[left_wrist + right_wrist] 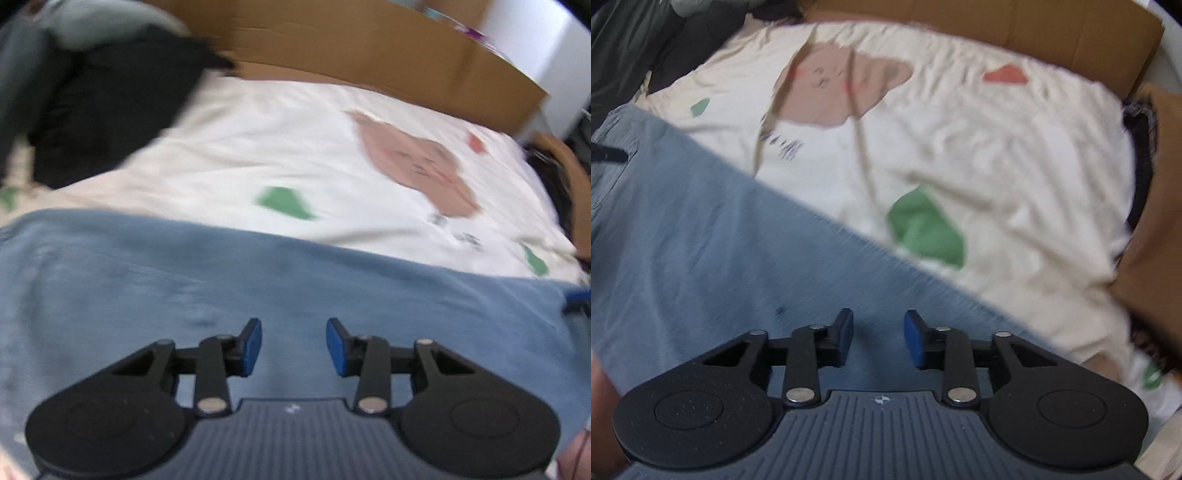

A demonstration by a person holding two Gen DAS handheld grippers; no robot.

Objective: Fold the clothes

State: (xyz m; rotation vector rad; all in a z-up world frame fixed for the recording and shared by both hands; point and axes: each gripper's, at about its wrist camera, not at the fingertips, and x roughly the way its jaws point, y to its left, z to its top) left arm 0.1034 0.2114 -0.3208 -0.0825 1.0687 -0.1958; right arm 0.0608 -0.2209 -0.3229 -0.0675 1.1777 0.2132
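Left wrist view: left gripper [294, 345] hangs parted and empty over the blue garment [147, 280] spread flat for folding, printed bedsheet [280, 147] at 12 o'clock, and right gripper [878, 339] likewise gapes empty above it, likely between grabs.

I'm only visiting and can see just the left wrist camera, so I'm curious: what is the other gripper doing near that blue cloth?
Observer: The right gripper hangs over the blue garment with its jaws apart and nothing between them.
Operator: Is the blue thing just plain cloth?
Observer: Not quite. A black cord lies across its far left end.
Operator: And is the cream sheet smooth?
Observer: No. From here the cream sheet shows long creases, and some run through the pink animal print.
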